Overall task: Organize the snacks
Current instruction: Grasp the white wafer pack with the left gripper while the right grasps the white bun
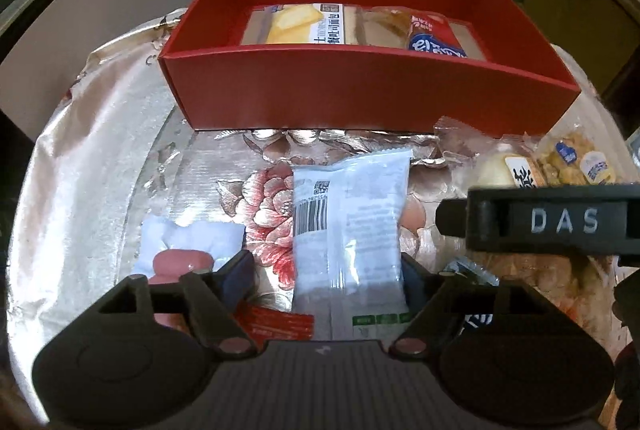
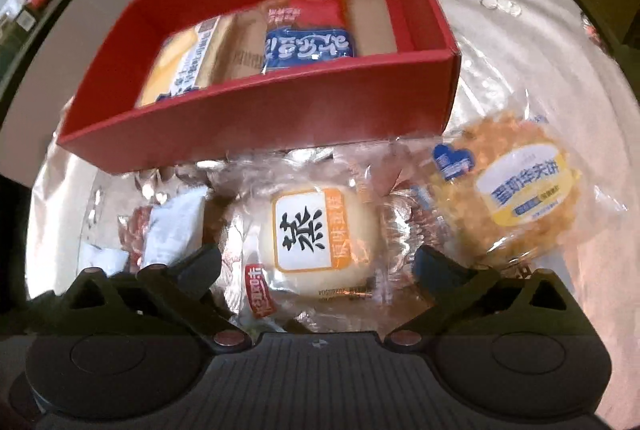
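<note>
My left tool (image 1: 326, 270) points steeply down, jaws partly apart around a white packet (image 1: 352, 226) with a barcode, lying flat on the counter (image 1: 100, 158); whether the pads press it I cannot tell. "DAS" reads on the right tool's body at my right. My right tool (image 2: 318, 266) gapes wide over a bun packet (image 2: 316, 234) marked "蒸". The red box (image 1: 360, 90) sits beyond, holding two packets.

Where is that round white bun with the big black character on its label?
In the right wrist view the white bun lies on the tablecloth between the open right claw fingers, in front of the red box, with the yellow crumbly cake to its right.
</note>
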Demonstrator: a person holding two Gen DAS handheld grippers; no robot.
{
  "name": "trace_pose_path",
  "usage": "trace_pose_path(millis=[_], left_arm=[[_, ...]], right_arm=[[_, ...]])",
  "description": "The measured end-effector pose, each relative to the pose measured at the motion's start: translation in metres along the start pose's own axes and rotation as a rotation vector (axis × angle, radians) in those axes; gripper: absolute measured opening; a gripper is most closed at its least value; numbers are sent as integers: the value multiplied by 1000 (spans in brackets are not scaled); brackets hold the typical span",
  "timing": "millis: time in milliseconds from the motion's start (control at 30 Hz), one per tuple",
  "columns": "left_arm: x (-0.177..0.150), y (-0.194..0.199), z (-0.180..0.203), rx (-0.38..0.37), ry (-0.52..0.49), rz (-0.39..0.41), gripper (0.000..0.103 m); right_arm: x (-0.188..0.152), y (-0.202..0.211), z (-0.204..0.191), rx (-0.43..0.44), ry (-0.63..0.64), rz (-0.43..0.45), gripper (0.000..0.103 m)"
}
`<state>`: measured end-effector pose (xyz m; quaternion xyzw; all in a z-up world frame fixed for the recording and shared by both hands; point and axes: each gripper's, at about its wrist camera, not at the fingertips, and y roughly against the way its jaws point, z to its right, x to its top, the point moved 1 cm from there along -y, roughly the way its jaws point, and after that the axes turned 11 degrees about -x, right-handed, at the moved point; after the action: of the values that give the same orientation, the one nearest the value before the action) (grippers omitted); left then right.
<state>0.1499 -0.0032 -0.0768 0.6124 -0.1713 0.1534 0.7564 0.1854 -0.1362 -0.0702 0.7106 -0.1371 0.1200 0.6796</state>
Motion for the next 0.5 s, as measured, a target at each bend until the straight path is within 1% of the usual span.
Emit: trace_pose_path(millis=[133,267,333,400,433,500], left_arm=[[1,2,-7,-17,21,3,70],[-2,5,-11,-20,18,12,69],[-3,7,-12,-12,22,18,62],[-2,10,-15,-3,28,21,49],[-2,11,-18,-9,41,23,49],[-1,13,-24,-34,71,26,48]], right_arm=[[-8,0,-5,-10,76,21,103],[-10,3,3,32,55,40,103],[-8,3,5,51,47,29,103],[-6,4,9,66,24,27,103],[-5,4,11,65,18,28,102],[-4,6,9,37,44,31,94]])
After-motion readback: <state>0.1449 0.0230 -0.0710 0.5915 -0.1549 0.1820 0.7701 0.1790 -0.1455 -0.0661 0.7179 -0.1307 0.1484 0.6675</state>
